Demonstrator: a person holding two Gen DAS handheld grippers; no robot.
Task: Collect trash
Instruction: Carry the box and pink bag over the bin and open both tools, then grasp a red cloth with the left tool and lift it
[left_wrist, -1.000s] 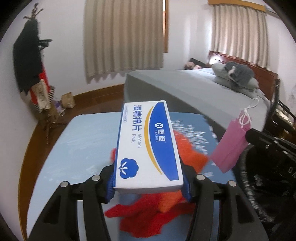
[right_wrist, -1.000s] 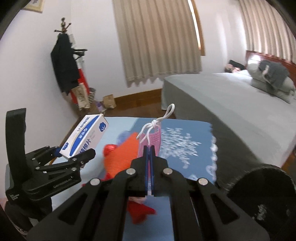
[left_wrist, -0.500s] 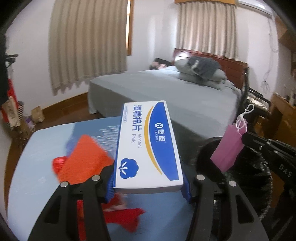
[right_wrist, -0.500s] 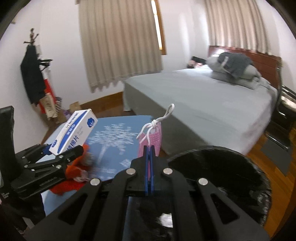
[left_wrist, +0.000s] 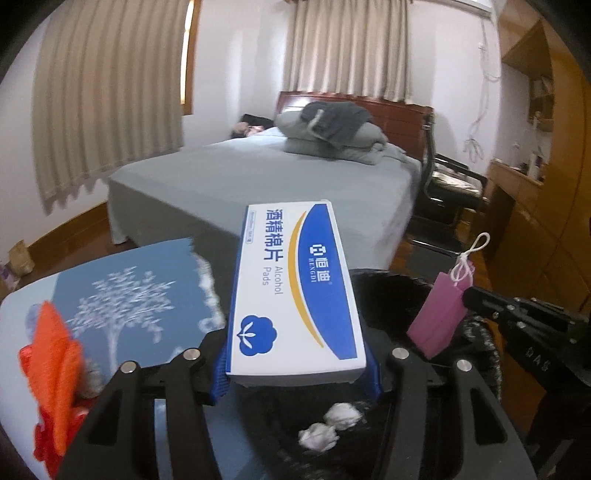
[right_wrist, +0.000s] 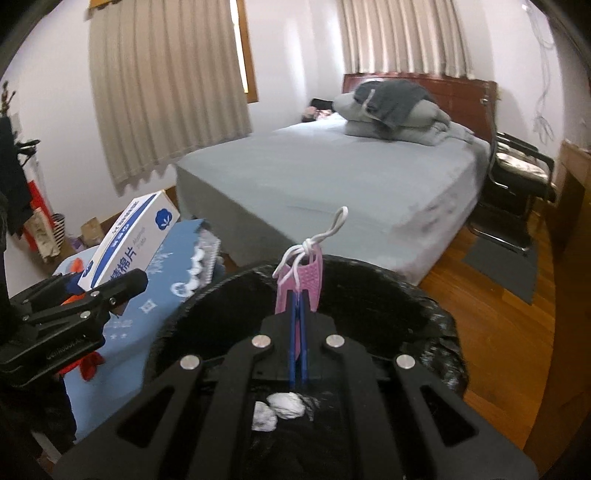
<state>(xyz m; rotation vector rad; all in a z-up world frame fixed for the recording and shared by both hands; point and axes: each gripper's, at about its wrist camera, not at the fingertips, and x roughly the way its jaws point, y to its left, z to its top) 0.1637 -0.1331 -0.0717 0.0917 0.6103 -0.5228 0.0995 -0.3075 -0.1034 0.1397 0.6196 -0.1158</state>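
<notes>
My left gripper (left_wrist: 295, 373) is shut on a white and blue alcohol pads box (left_wrist: 293, 291) and holds it over the near rim of a black-bagged trash bin (left_wrist: 399, 288). The box also shows at the left of the right wrist view (right_wrist: 133, 240). My right gripper (right_wrist: 297, 314) is shut on a folded pink face mask (right_wrist: 306, 280) with white ear loops, held above the bin's opening (right_wrist: 369, 295). The mask also shows in the left wrist view (left_wrist: 441, 314). Crumpled white tissues (right_wrist: 280, 406) lie in the bin.
A low table with a blue tree-print cloth (left_wrist: 122, 295) stands left of the bin, with orange and red items (left_wrist: 55, 365) on it. A grey bed (right_wrist: 332, 177) lies behind. A black chair (right_wrist: 517, 173) and wooden floor (right_wrist: 498, 314) are to the right.
Both grippers have swung right from above the table to above the trash bin, each still holding its item. The bin's inside and the tissues have come into view.
</notes>
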